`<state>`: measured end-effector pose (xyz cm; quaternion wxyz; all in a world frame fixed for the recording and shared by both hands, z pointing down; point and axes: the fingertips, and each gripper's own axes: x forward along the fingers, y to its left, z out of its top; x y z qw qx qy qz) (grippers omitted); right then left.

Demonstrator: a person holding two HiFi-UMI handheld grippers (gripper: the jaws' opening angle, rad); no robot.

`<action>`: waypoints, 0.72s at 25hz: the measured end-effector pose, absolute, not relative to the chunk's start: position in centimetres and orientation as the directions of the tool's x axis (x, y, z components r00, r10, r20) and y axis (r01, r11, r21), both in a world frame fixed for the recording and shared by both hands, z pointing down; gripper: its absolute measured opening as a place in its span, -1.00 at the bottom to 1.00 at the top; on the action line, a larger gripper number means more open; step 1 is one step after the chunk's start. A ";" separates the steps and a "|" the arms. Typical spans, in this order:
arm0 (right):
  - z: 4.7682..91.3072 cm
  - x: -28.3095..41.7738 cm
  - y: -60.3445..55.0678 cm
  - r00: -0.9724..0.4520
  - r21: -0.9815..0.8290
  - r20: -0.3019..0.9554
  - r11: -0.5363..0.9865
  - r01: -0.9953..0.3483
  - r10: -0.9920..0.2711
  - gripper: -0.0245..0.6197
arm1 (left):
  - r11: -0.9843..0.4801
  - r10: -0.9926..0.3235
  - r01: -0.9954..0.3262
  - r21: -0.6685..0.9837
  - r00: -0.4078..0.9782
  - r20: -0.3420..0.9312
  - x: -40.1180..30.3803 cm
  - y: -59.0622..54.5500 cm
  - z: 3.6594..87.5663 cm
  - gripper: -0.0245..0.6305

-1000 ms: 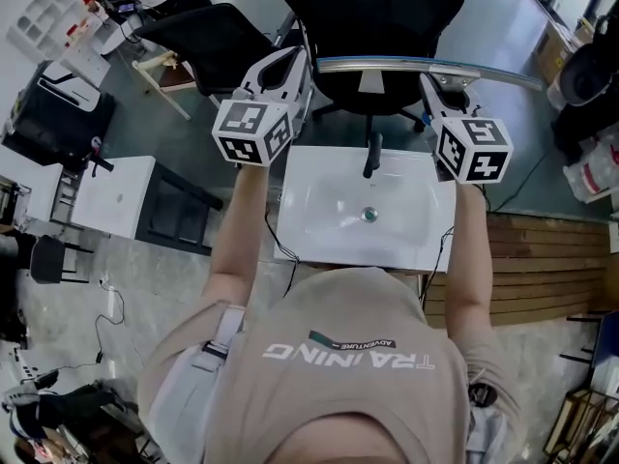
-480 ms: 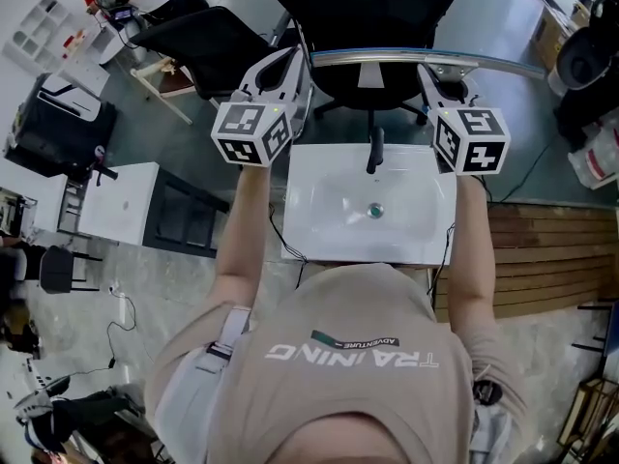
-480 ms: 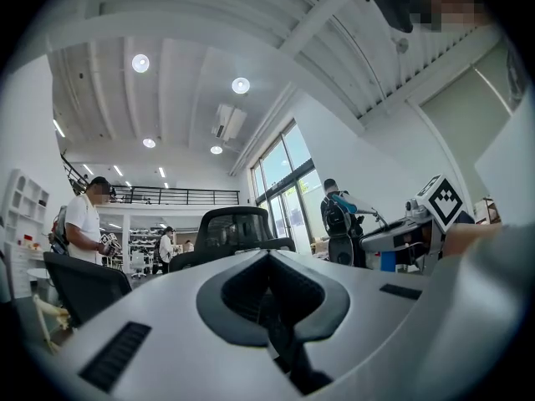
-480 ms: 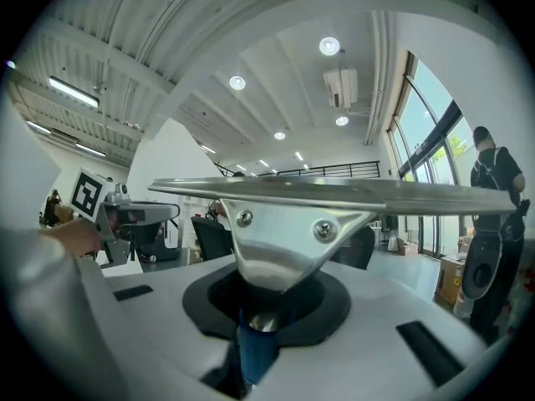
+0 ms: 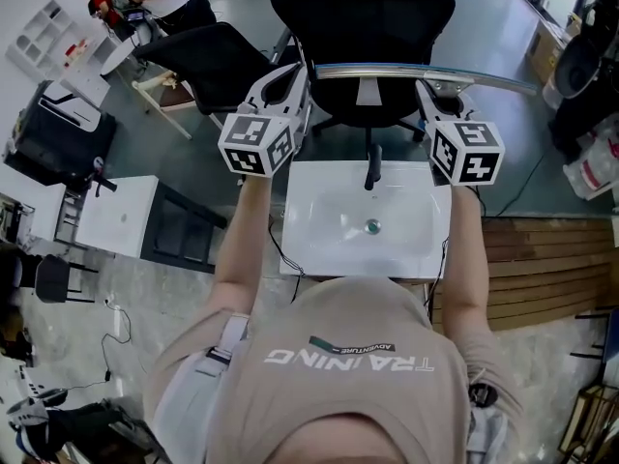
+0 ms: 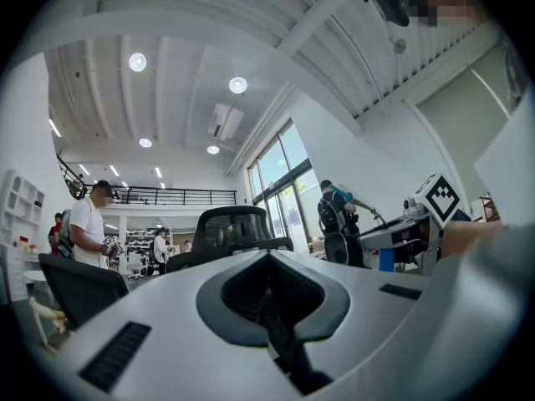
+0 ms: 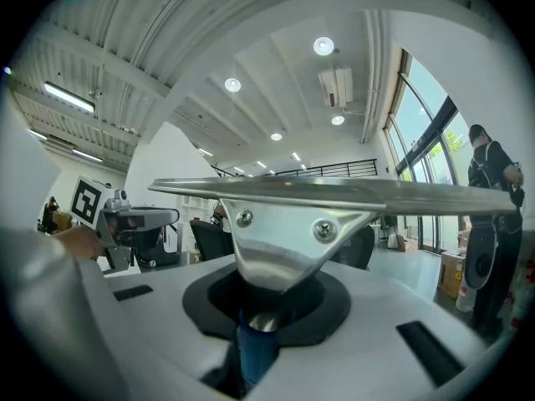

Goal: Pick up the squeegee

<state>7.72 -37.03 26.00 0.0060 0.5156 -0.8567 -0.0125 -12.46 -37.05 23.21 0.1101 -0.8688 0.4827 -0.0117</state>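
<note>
Two grippers: the left gripper (image 5: pixel 296 68) and the right gripper (image 5: pixel 427 85), each carrying one marker cube, so two cubes (image 5: pixel 256 144). One squeegee (image 5: pixel 484 79). One white sink (image 5: pixel 329 249) at the centre of the frame, with one tap (image 5: pixel 371 167) and one drain (image 5: pixel 372 226). Two black office chairs, one at top centre (image 5: pixel 363 17) and one at upper left (image 5: pixel 208 51). One white cabinet (image 5: pixel 116 216) at the left.

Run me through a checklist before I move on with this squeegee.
1. The right gripper is closed on the metal-bladed, blue-handled squeegee: ok.
2. The squeegee is held above the white rectangular sink, not touching it: ok.
3. Its blade is roughly level: ok.
4. The left gripper is empty, jaws together: ok.
5. Clearance between the blade and the black office chair behind the sink: cannot tell.
</note>
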 end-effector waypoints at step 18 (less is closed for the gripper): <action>25.4 7.7 -36.7 -0.481 0.030 -0.006 0.480 -0.877 -0.877 -0.71 | -0.512 -0.837 -0.834 -0.206 0.538 -0.096 -12.2 -36.3 22.9 -0.89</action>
